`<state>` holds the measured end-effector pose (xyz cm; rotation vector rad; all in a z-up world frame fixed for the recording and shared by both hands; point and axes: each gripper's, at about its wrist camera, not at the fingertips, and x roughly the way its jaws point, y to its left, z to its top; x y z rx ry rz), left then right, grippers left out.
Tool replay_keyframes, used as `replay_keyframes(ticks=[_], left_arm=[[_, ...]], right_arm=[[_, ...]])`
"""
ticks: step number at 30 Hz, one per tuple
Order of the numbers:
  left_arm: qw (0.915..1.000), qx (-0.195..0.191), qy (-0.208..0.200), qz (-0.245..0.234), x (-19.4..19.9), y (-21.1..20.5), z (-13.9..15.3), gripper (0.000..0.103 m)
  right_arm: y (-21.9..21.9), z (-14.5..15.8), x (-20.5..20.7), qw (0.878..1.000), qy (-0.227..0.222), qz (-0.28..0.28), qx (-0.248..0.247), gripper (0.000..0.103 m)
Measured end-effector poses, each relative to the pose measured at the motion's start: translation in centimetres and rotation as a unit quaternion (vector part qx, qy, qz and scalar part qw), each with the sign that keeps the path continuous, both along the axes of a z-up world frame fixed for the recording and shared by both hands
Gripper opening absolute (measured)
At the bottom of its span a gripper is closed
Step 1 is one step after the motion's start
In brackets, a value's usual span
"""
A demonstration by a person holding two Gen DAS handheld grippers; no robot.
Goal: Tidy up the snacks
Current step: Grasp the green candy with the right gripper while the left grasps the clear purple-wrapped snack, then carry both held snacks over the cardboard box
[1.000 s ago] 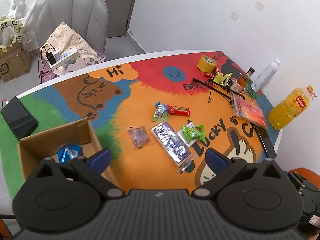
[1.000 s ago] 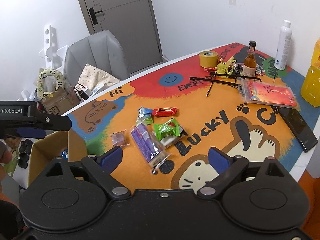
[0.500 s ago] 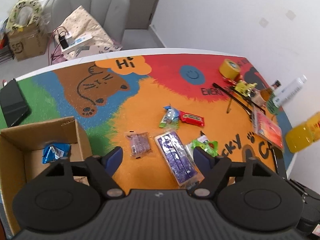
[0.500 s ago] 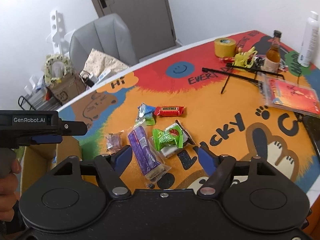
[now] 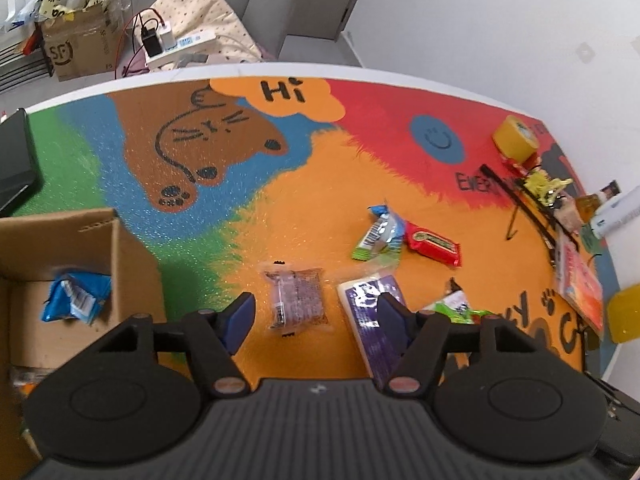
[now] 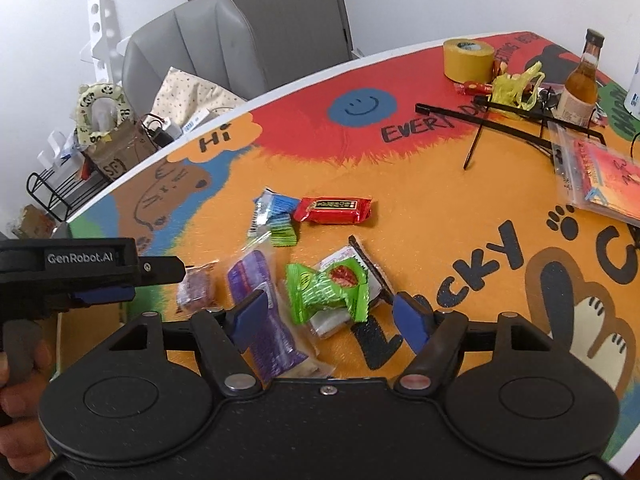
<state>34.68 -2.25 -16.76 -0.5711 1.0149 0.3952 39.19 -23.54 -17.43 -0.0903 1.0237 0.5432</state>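
Purple packet [image 5: 374,322] partly hidden behind right finger [image 5: 394,316]; cardboard box [image 5: 60,240] cut off left of fingers; white pouch [image 6: 340,320] mostly covered by green packet [image 6: 326,286].

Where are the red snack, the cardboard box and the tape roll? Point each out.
red snack [image 6: 333,209], right wrist view, middle of its wrapper.
cardboard box [image 5: 116,264], left wrist view, its right wall.
tape roll [image 6: 467,60], right wrist view, its outer side.
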Motion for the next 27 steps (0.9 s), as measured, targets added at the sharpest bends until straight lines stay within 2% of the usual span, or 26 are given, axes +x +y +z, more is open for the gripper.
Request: replay_keyframes(ticks=[8,12,14,15,17,19,22,27], left_arm=[[0.9995,0.005,0.029,0.009,1.7,0.4,-3.2,0.064],[0.9993,0.01,0.037,0.004,2.2,0.2,-4.5,0.061],[0.999,0.014,0.042,0.002,2.4,0.1,-4.9,0.059],[0.9989,0.014,0.046,0.002,2.4,0.0,-5.2,0.054],[0.9988,0.006,0.048,0.004,2.4,0.0,-5.6,0.044],[0.9987,0.017,0.049,0.004,2.3,-0.2,-5.5,0.035],[0.9985,0.018,0.051,-0.001,2.1,-0.3,-5.4,0.032],[0.9984,0.011,0.053,-0.013,1.3,-0.4,-4.6,0.031]], right_arm=[[0.4,-1.6,1.5,1.0,0.01,-0.005,-0.004,0.069],[0.8,-1.9,1.6,1.0,0.011,-0.001,0.0,0.058],[0.9,-2.0,1.6,1.0,0.014,0.002,-0.001,0.042],[0.9,-2.1,1.6,1.0,0.017,0.002,0.002,0.038],[0.7,-1.9,1.3,1.0,0.013,0.001,0.01,0.035],[0.6,-1.7,1.0,1.0,0.01,0.003,0.012,0.03],[0.5,-1.4,0.3,1.0,0.009,0.003,0.013,0.026],[0.1,-0.7,-1.0,1.0,0.011,-0.012,0.018,0.025]])
